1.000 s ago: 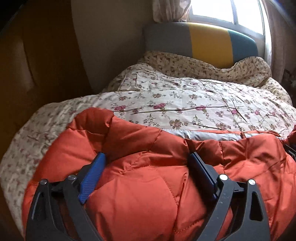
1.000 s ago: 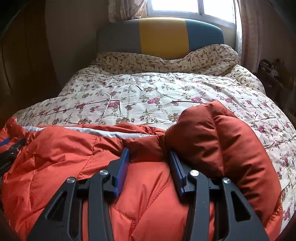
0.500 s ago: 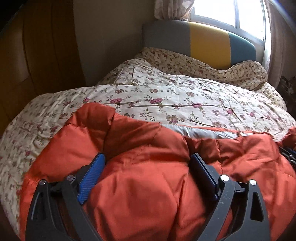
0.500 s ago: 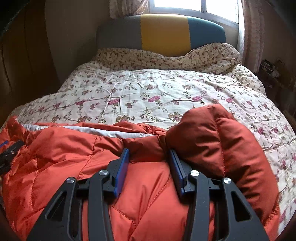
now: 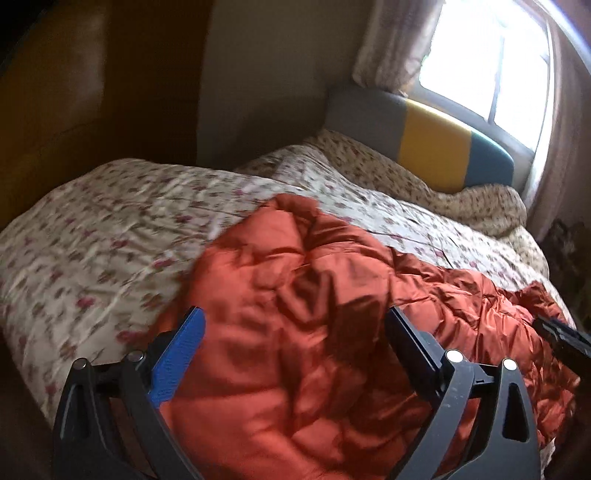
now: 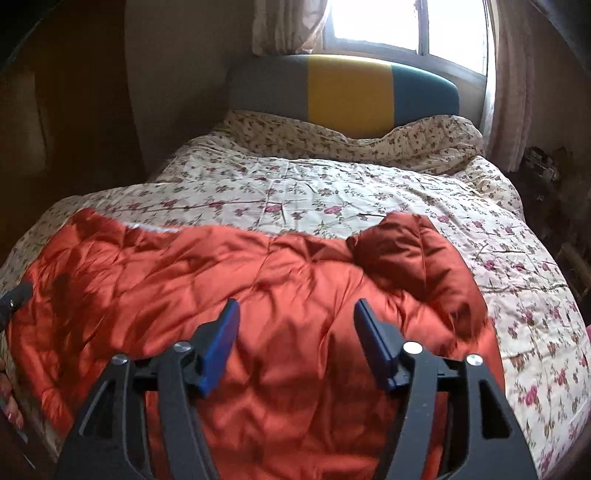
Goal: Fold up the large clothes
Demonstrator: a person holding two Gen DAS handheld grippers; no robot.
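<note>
**Both grippers spread above an orange jacket laid across the bed**

Nearest the right gripper point(image 6: 295, 345), its blue pads point(image 6: 221, 347) were spreading apart, with nothing pinched between them; the orange puffy jacket point(image 6: 229, 280) lay just below and ahead of them. The left gripper point(image 5: 295, 350) also stood wide and was opening further, its pads clear of the fabric, which bulged up in the gap between them without being clamped.

The jacket lay with its long axis running crosswise in front of the right gripper, from far left to right. A folded, darker lump of the jacket, likely a sleeve, rose ahead and to the right of that gripper. From the left gripper, a crumpled peak of the jacket stood straight ahead. Which end was the collar could not be told.

Under and beyond the jacket spread a flowered quilt point(image 6: 332, 192), bare ahead of both grippers. Farther ahead a bunched flowered cover point(image 6: 406, 144) leaned on a headboard point(image 6: 347, 92) of grey, yellow and teal. Behind that stood a bright window point(image 6: 376, 22) with curtains point(image 6: 513, 85). A dark cluttered stand point(image 6: 543, 166) sat far right.
</note>
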